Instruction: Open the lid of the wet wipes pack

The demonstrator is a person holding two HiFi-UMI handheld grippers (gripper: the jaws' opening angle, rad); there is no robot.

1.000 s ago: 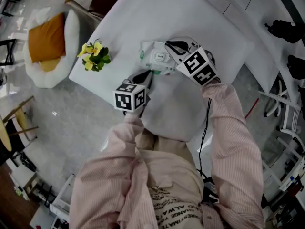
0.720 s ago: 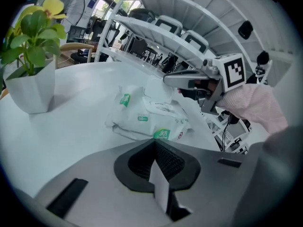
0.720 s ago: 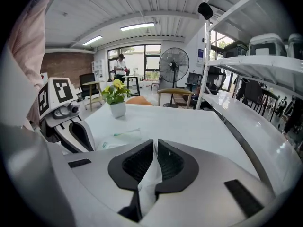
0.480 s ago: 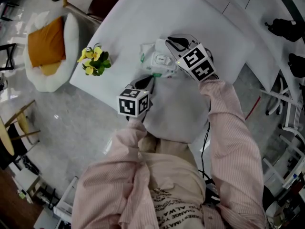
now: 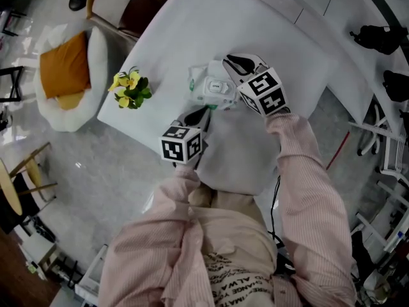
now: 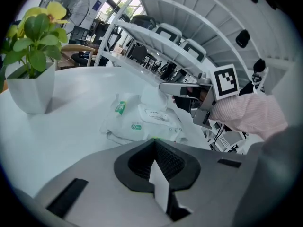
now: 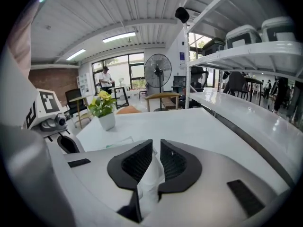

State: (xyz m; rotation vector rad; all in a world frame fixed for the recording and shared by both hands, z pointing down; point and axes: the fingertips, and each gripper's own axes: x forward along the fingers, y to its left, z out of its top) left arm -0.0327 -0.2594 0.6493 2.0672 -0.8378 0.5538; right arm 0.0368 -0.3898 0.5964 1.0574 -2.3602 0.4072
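Right gripper (image 7: 156, 161) just eased its jaws wider on the "80"-marked wipes pack (image 6: 137, 125).

Bright, even daylight; fisheye warping and dark vignetting at edges.

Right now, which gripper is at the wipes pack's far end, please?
The right gripper, reaching past the lid; the left gripper is at the wet wipes pack's near edge.

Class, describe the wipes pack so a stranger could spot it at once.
Find the big white table. Near its front edge, right of the yellow-flowered plant, lies the wipes pack. Unlike the plant, it is a crumpled white pouch with green print and a rigid lid.
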